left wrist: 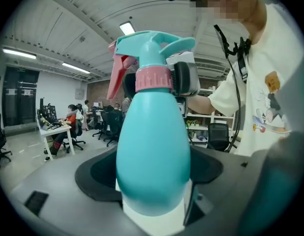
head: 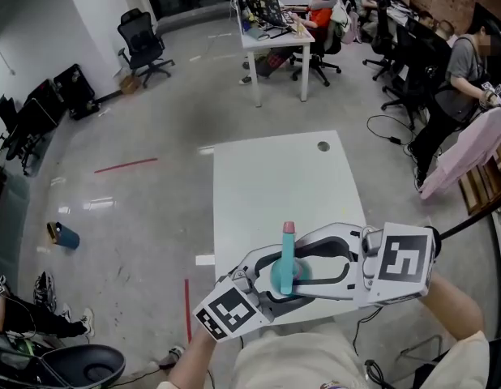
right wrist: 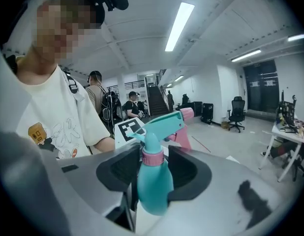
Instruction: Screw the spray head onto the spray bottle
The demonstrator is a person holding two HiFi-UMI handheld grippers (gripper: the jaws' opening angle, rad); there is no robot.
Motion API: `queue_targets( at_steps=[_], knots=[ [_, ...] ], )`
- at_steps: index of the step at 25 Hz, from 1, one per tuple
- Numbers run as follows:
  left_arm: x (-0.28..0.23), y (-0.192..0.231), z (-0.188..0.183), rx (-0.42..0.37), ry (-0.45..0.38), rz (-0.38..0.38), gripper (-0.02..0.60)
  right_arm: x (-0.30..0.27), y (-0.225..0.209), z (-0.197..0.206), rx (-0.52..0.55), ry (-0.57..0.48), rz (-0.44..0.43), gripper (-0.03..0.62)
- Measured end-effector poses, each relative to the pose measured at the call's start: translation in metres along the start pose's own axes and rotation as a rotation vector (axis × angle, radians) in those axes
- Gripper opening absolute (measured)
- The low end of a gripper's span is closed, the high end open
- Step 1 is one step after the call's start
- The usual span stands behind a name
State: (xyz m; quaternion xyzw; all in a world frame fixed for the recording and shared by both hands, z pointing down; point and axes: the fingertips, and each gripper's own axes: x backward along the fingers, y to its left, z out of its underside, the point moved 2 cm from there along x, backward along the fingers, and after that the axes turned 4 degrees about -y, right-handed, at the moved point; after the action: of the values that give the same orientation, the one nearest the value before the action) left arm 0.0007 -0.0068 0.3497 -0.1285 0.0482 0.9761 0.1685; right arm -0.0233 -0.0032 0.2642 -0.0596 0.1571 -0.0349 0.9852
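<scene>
Now the upright spray bottle (left wrist: 152, 146) sits pinched in the left tool (left wrist: 152, 178), its pink collar (right wrist: 153, 157) loosely bracketed by the right tool (right wrist: 155, 170), slightly spread, reaching in from the head view's right.

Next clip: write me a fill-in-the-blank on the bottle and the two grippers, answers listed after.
1. The left gripper is shut on the teal bottle by its ___.
2. The right gripper's jaws flank the pink ___ at the bottle's neck.
3. The trigger of the head is coloured ___.
Missing words: body; collar; pink.
</scene>
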Motion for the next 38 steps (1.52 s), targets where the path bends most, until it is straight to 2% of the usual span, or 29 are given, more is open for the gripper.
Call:
queue_targets(
  at_steps=[2,4,7,9,11,15,18,21,26,30,34,38],
  knots=[
    [0.0,0.0,-0.003,0.001,-0.003,0.0,0.403,0.0,0.0,-0.001,0.018,-0.011,0.0,0.141],
    [0.001,0.004,-0.007,-0.001,-0.002,-0.023,0.403,0.005,-0.004,0.008,0.026,0.002,0.021,0.135],
    [0.001,0.012,-0.011,0.016,-0.003,-0.1,0.403,0.011,-0.012,0.016,0.022,0.013,0.075,0.133],
    [-0.001,0.022,-0.014,0.038,0.004,-0.185,0.403,0.008,-0.017,-0.004,0.025,-0.023,0.112,0.133],
    [-0.003,0.034,-0.015,0.048,0.026,-0.301,0.403,0.009,-0.025,-0.014,0.018,-0.044,0.17,0.133],
    [0.008,0.053,-0.007,0.034,0.074,-0.536,0.403,0.004,-0.039,-0.008,-0.031,-0.057,0.341,0.133],
    [0.007,0.059,-0.002,0.045,0.08,-0.642,0.403,0.004,-0.045,-0.002,-0.084,-0.079,0.447,0.133],
    [0.0,0.059,-0.003,0.069,0.073,-0.641,0.403,0.008,-0.047,-0.001,-0.093,-0.079,0.49,0.133],
    [0.003,0.058,0.002,0.1,0.058,-0.554,0.403,0.003,-0.043,-0.001,-0.149,-0.067,0.407,0.137],
    [-0.002,0.058,0.008,0.136,0.031,-0.527,0.403,0.015,-0.041,0.003,-0.129,-0.066,0.394,0.137],
    [0.0,0.065,0.011,0.181,-0.001,-0.529,0.403,0.02,-0.041,0.007,-0.121,-0.054,0.409,0.137],
    [-0.006,0.068,0.016,0.178,0.005,-0.553,0.403,0.031,-0.045,0.023,-0.173,-0.075,0.431,0.137]
  ],
)
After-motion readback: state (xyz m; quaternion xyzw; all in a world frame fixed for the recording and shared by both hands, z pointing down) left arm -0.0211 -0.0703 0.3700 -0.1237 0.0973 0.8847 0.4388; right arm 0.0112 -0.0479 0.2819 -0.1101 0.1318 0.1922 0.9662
